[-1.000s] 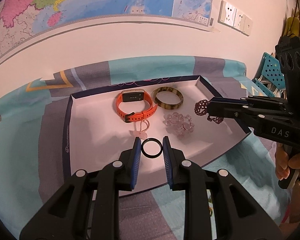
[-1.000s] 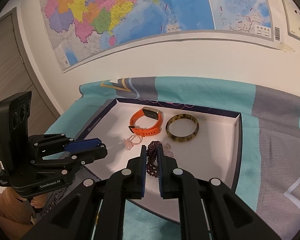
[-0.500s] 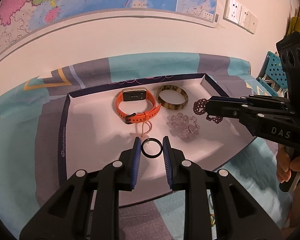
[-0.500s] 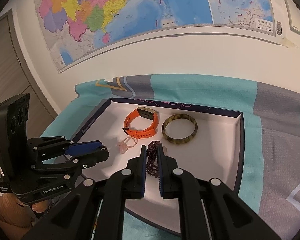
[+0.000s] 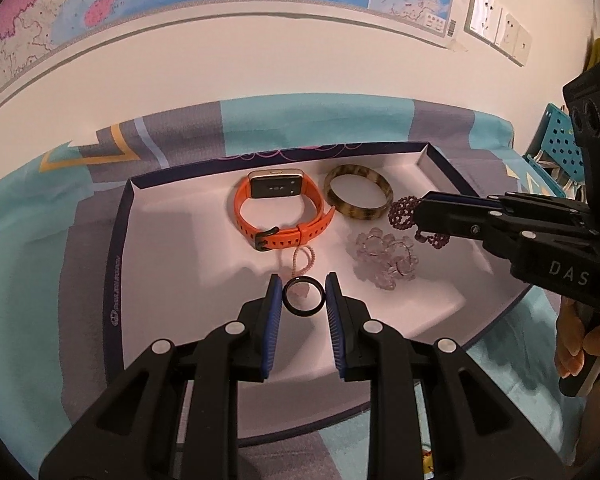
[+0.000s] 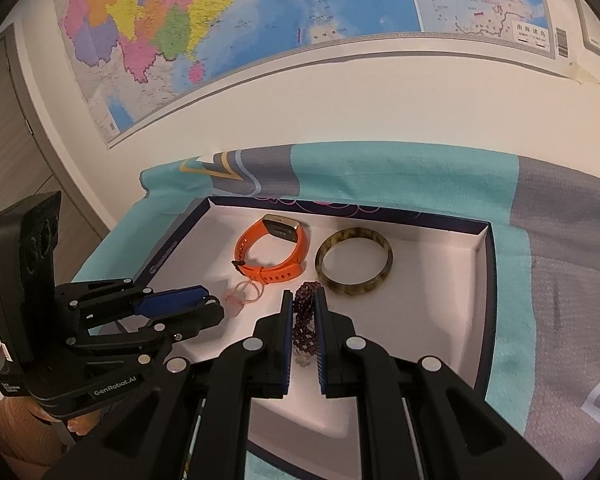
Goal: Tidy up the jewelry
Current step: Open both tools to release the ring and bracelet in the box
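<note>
Under a big wall map (image 6: 228,28) and a row of sockets (image 5: 496,28), a teal-and-grey patterned cloth (image 5: 32,264) covers the tabletop, and on it sits a shallow white tray (image 5: 172,240) with a dark rim. Inside lie an orange watch (image 5: 278,210), a mottled bangle (image 5: 358,198), a clear bead bracelet (image 5: 384,260) and a small pink bead loop (image 5: 304,256). Over the tray, the left gripper (image 5: 303,300) pinches a black ring (image 5: 303,300) between narrowly parted fingers, while the right gripper (image 6: 303,320) is closed on a dark purple bead bracelet (image 6: 304,308).
</note>
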Demonstrator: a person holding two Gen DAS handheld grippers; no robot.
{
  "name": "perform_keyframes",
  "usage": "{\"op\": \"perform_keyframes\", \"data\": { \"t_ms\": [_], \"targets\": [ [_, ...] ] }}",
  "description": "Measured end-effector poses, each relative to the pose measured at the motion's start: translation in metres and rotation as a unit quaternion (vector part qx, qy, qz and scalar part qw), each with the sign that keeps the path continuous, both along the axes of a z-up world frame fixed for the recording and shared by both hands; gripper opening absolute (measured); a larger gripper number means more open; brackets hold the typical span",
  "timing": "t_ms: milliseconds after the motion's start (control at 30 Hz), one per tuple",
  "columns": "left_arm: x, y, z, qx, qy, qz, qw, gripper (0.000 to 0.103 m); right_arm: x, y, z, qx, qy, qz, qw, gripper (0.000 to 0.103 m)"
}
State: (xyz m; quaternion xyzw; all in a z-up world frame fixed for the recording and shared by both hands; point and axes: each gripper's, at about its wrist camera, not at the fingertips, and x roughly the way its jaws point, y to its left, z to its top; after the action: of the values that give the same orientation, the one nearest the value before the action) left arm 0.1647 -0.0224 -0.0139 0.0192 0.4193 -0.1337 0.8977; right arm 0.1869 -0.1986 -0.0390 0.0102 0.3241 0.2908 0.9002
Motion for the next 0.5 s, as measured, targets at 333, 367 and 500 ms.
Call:
{"op": "perform_keyframes", "data": {
  "t_ms": [333,367,500],
  "targets": [
    [0.009,0.000,-0.007,-0.001,0.013,0.005,0.9999,0.023,0.007,0.007,-0.002,0.001,0.007,0.001,1.000,0.009],
    [0.009,-0.001,-0.008,-0.001,0.015,0.004,0.9999,0.023,0.008,0.007,-0.003,0.000,0.008,0.001,1.000,0.009],
    [0.012,0.000,-0.011,-0.003,0.022,0.006,0.9997,0.023,0.013,0.009,-0.007,-0.003,0.015,0.001,1.000,0.009]
  ]
}}
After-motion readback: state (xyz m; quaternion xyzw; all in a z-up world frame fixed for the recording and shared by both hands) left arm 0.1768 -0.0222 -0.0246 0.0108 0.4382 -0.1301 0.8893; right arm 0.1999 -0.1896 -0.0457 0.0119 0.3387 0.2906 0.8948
